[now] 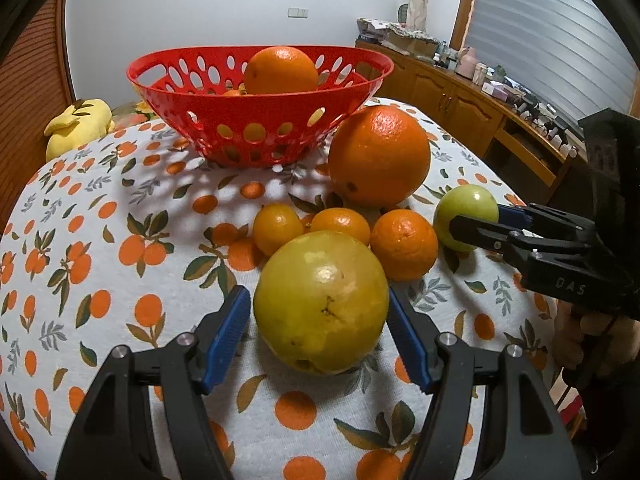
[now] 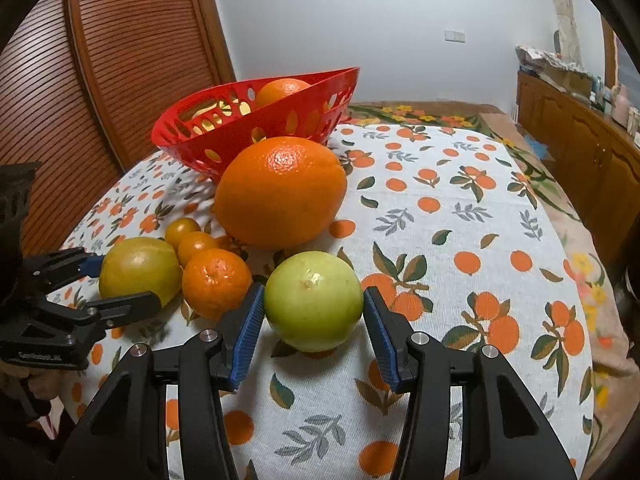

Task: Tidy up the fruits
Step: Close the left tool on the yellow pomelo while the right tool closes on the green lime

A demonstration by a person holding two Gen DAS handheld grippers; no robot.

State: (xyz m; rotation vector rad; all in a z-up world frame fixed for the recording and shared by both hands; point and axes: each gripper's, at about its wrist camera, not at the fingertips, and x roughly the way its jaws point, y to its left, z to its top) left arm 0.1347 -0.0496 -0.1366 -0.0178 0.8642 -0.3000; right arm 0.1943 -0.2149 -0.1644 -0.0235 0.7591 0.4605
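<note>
While right claw (image 2: 313,294) pinches apple (image 2: 314,312), left claw (image 1: 317,295), spread, flanks yellow fruit (image 1: 320,308) beside mandarins (image 1: 404,244).

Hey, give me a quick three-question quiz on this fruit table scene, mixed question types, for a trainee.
1. True or false: the red basket is empty.
2. Which fruit is the right gripper shut on? A) large orange B) green fruit C) small mandarin
3. Fill in: the left gripper has its open fingers either side of the ___ fruit.

Key: 1. False, an orange sits in it. 2. B. 3. Yellow; the yellow fruit lies on the tablecloth.
</note>
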